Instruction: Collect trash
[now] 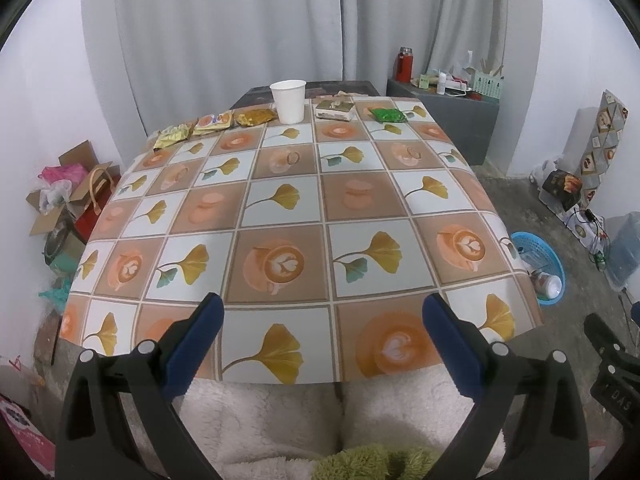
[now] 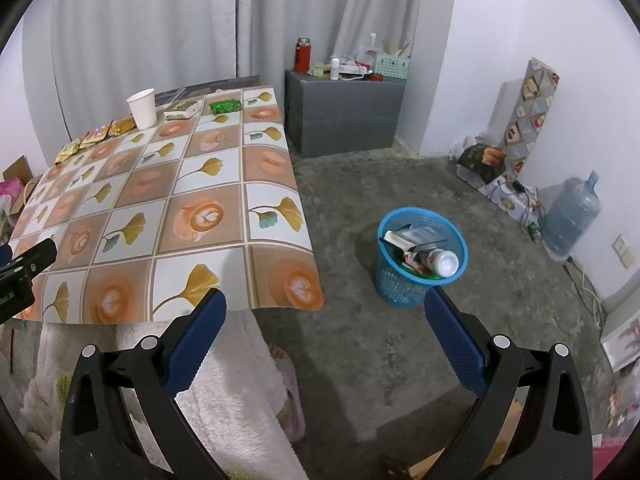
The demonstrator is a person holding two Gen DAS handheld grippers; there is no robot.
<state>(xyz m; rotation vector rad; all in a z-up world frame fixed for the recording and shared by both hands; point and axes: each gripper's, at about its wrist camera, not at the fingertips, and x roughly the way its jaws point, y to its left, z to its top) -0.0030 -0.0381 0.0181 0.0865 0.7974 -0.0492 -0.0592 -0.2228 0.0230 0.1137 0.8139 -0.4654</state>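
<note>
Trash lies along the table's far edge: a white paper cup [image 1: 288, 101] [image 2: 143, 108], a green packet [image 1: 387, 114] [image 2: 225, 106], a small box [image 1: 334, 110] [image 2: 182, 111], and yellow and orange wrappers [image 1: 212, 123] [image 2: 96, 136]. A blue mesh trash basket [image 2: 420, 256] [image 1: 540, 264] stands on the floor right of the table, holding a bottle and cartons. My left gripper [image 1: 322, 312] is open and empty over the table's near edge. My right gripper [image 2: 324, 310] is open and empty, above the floor between table corner and basket.
The table [image 1: 280, 208] has a patterned cloth. A grey cabinet [image 2: 344, 112] with a red flask stands at the back. A water jug [image 2: 572, 216], cables and boxes line the right wall. Cardboard boxes and bags [image 1: 68, 200] sit left of the table.
</note>
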